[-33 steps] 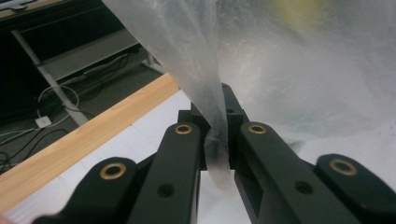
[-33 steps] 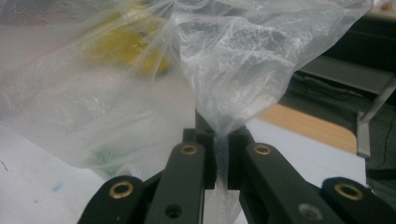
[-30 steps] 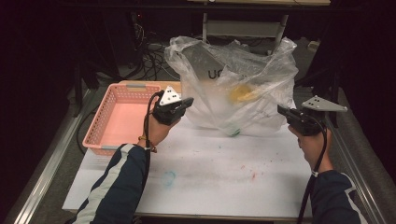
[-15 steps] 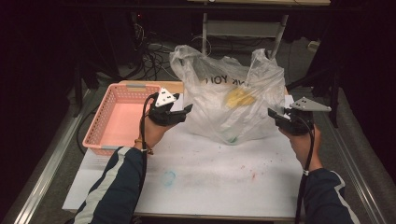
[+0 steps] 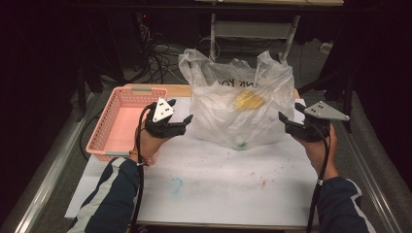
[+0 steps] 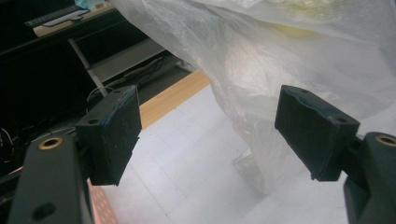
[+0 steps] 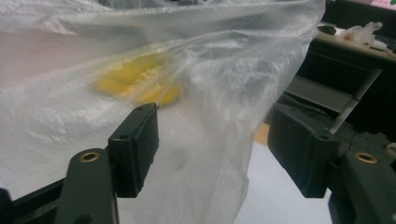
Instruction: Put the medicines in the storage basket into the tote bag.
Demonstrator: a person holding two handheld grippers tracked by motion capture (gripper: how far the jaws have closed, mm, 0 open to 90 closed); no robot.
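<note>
Plastic bag [image 5: 238, 109] stands mid-table beside the basket [image 5: 127, 121], released as I have just been opening both the left gripper [image 5: 180, 123] and right gripper [image 5: 286, 122], jaws now apart with nothing between, so unpacking can likely follow.

table [image 5: 233, 194]: white sheet | on it: plastic bag [image 5: 238, 109] centre, pink basket [image 5: 124, 124] left

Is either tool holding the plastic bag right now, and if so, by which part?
Nothing is held. Both the left tool and right tool have just opened and stand off the plastic bag.
</note>
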